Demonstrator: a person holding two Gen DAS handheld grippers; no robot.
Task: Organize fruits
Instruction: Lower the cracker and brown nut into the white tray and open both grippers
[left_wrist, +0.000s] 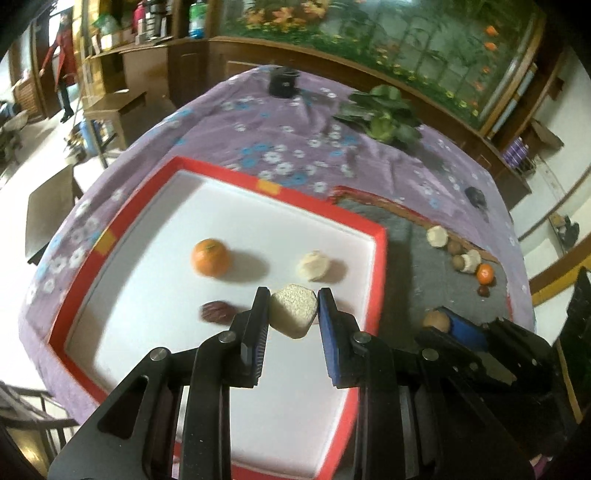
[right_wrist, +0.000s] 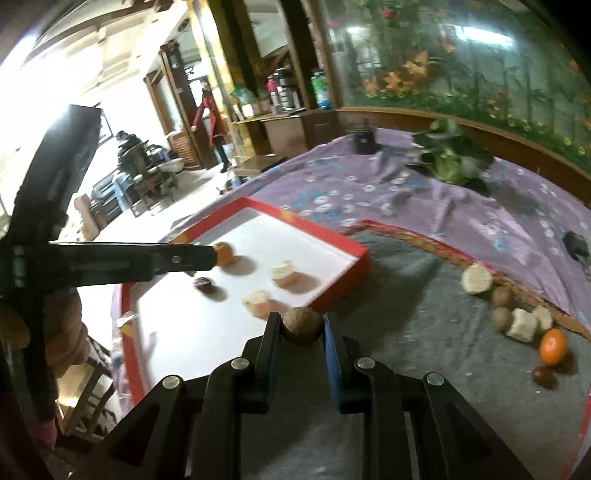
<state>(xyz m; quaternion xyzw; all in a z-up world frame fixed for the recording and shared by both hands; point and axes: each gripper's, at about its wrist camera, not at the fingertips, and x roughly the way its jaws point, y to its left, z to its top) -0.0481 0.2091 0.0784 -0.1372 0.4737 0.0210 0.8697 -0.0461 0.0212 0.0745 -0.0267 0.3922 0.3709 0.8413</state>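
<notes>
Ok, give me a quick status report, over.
Left gripper shut on pale chunk, over red tray. Right gripper shut on brown round fruit, at tray corner. More fruit on grey mat. Nothing blocking.

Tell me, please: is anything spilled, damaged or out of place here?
Nothing looks spilled or damaged. Several fruits lie loose on the grey mat, outside the red tray; that is unsorted work rather than a fault.

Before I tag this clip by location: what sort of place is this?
Probably a dining room or restaurant hall, not a lab: a round table under a purple flowered cloth, a big garden mural along the wall, and wooden counters with bottles and flasks behind.
</notes>
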